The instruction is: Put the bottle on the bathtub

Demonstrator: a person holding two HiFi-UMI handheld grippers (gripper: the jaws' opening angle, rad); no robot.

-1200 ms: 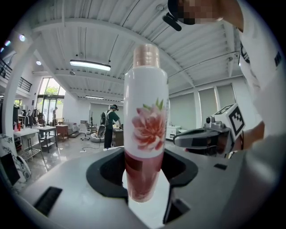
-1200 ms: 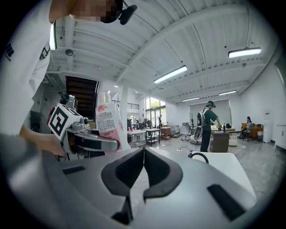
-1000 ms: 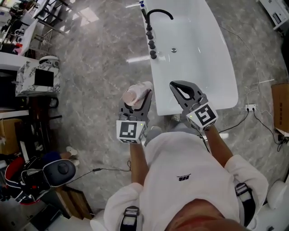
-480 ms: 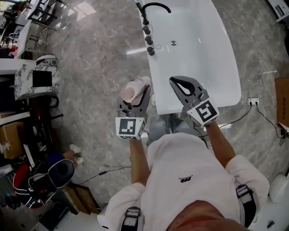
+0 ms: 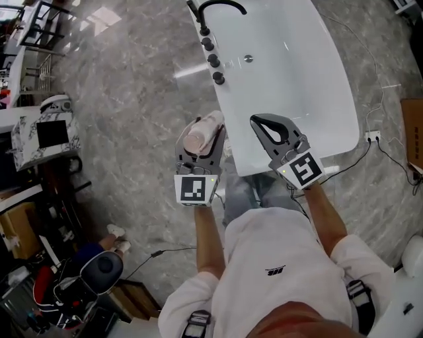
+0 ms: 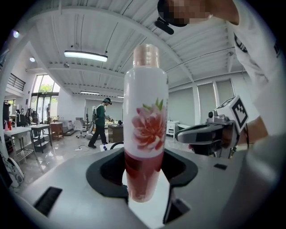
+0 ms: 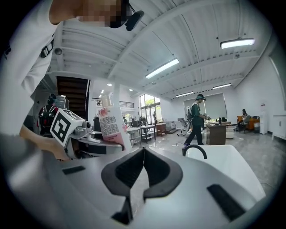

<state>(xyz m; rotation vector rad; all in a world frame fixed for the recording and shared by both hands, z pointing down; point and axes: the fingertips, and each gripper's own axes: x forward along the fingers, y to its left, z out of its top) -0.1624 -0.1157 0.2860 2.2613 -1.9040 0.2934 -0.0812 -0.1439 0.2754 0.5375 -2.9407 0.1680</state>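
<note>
My left gripper (image 5: pixel 201 140) is shut on a tall white bottle (image 5: pixel 200 135) with a pink flower print, a red base and a pinkish cap; it stands upright between the jaws (image 6: pixel 145 134). It hovers over the grey floor just left of the white bathtub (image 5: pixel 310 99). To the right, my right gripper (image 5: pixel 266 127) is held above the bathtub's near rim, shut with nothing in it (image 7: pixel 143 154). From the right gripper view the bottle (image 7: pixel 111 125) shows at the left and the tub (image 7: pixel 225 167) at the right.
A black curved faucet (image 5: pixel 218 8) and several round black knobs (image 5: pixel 213 61) line the tub's far left rim. A white cart (image 5: pixel 43 135) stands left, a wall socket with cables (image 5: pixel 372 136) right. People stand in the hall behind (image 6: pixel 100 123).
The view has shifted so the bathtub lies closer beneath both grippers. The left gripper still holds the bottle; the right gripper stays shut over the tub's near edge.
</note>
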